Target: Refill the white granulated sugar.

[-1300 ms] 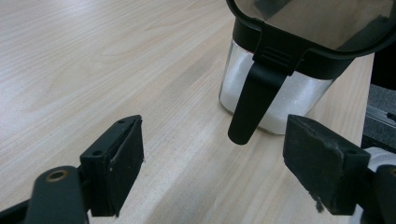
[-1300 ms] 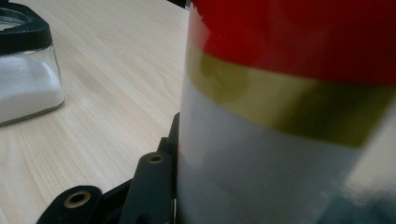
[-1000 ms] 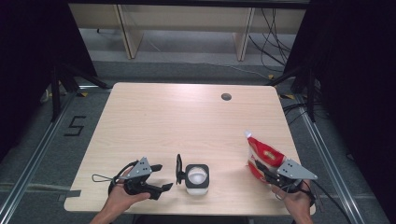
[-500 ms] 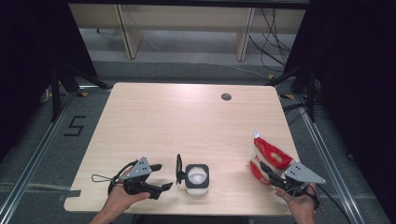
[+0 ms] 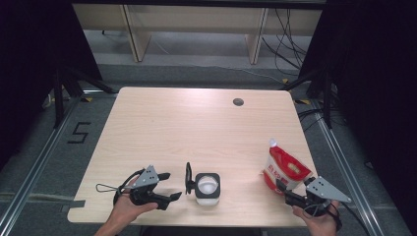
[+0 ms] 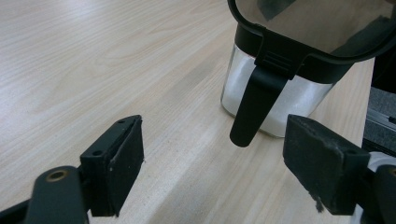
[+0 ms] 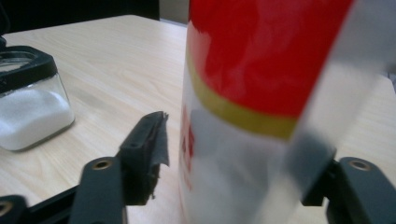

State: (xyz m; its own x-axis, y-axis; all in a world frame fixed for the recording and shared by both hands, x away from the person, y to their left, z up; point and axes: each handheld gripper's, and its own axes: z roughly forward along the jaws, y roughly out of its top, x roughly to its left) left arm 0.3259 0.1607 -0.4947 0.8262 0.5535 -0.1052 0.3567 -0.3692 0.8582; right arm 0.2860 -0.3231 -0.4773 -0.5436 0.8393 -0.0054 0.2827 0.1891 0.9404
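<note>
A small glass jar of white powder stands near the table's front edge, its black lid flipped up on the left side. My left gripper is open just left of it; in the left gripper view the jar and its lid tab lie beyond the spread jaws, untouched. A red and white pouch stands upright at the front right. My right gripper is open around its base. In the right gripper view the pouch sits between the jaws, a gap beside the left pad.
The wooden table has a round cable hole at the back right. The jar stands left of the pouch, a hand's width away. Both hands rest at the table's front edge. Dark floor and shelving surround the table.
The pouch, held tilted above the table a second ago, now stands upright on it. My right gripper has lowered toward the front edge and its jaws have let go. The left gripper stayed still.
</note>
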